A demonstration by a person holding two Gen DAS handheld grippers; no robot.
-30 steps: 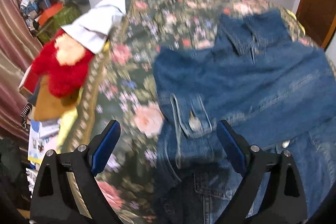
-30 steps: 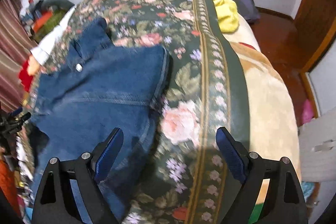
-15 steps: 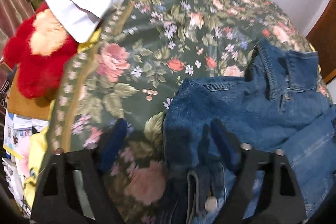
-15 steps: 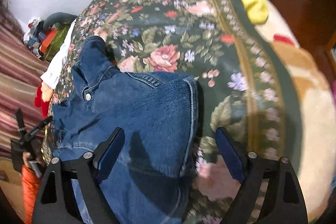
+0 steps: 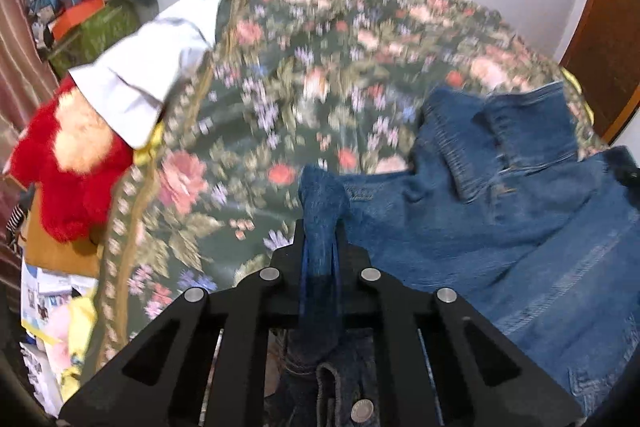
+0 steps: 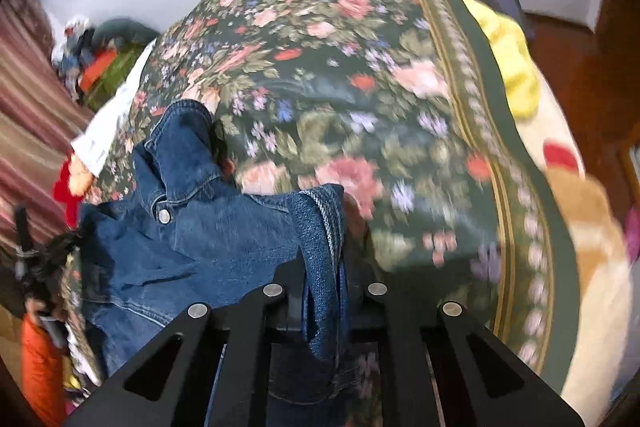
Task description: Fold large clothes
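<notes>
A blue denim jacket (image 5: pixel 500 227) lies on a bed with a dark green floral cover (image 5: pixel 300 87), collar toward the far end. My left gripper (image 5: pixel 320 247) is shut on the jacket's left shoulder corner, a ridge of denim pinched between its fingers. In the right wrist view the same denim jacket (image 6: pixel 192 243) spreads to the left, and my right gripper (image 6: pixel 324 259) is shut on its right shoulder corner, stitched seam standing up between the jaws. Both pinched corners are raised off the cover.
A red plush toy (image 5: pixel 68 163) and a white cloth (image 5: pixel 144 75) sit at the bed's left edge, with cluttered boxes (image 5: pixel 80 23) behind. A yellow cloth (image 6: pixel 512 67) and cream blanket (image 6: pixel 592 267) lie on the right side. White wall behind, wooden door (image 5: pixel 608 39) at right.
Both grippers went from wide open to shut, each pinching a shoulder corner of the jacket. Both moved forward along the jacket toward the collar end.
</notes>
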